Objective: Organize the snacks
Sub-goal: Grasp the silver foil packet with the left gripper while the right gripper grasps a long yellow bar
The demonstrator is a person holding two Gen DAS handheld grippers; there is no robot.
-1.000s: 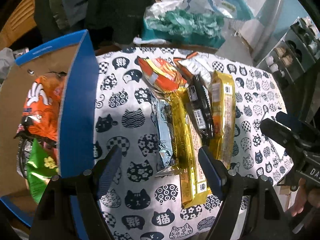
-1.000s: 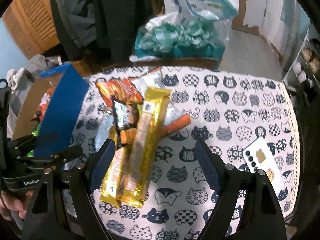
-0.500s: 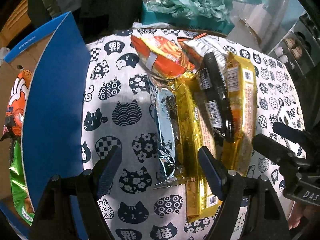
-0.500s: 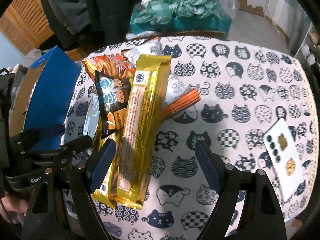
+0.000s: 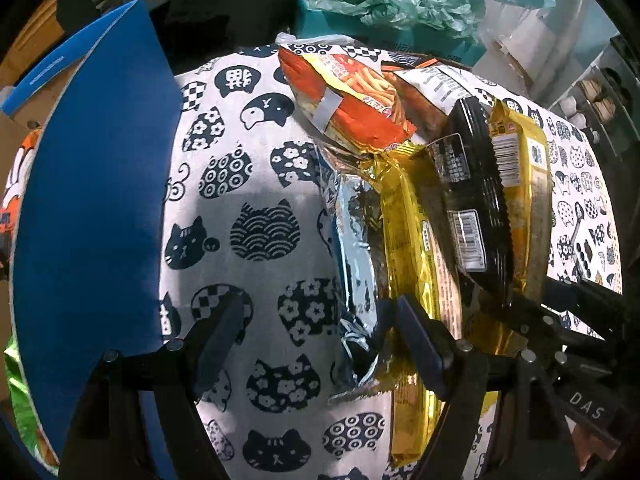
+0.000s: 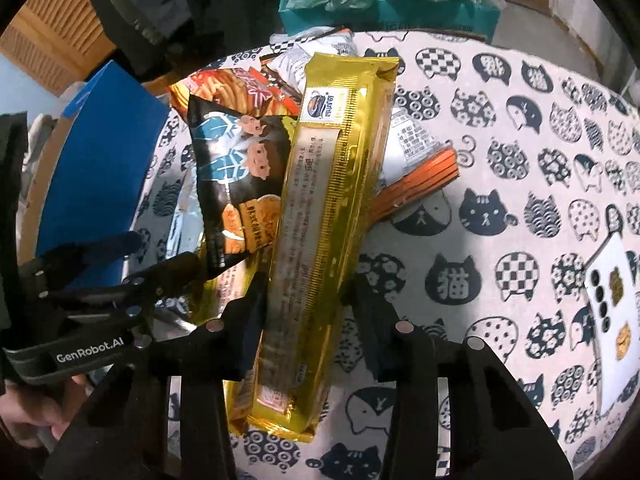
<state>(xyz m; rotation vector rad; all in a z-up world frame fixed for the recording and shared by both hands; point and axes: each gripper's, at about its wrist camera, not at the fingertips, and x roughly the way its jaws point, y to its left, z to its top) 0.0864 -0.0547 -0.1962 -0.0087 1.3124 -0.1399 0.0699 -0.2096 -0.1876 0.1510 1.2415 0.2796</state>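
Right gripper [image 6: 306, 304]: fingers spread, one either side of the top gold biscuit pack [image 6: 324, 216] at its near third; whether they touch it cannot be told.

Left gripper [image 5: 316, 332]: fingers parted, its right finger by the near end of the silver foil pack [image 5: 352, 248], gripping nothing.

Gold biscuit pack: lies uppermost on the snack pile, mid-table on the cat-print cloth [image 6: 500, 160]. Probably light, fairly stiff, with slick film and breakable contents; best pinched across the narrow width, gently.

Left of pile: blue-flapped cardboard box [image 5: 92, 184], holding snacks already.

Far right: phone [image 6: 612, 312].
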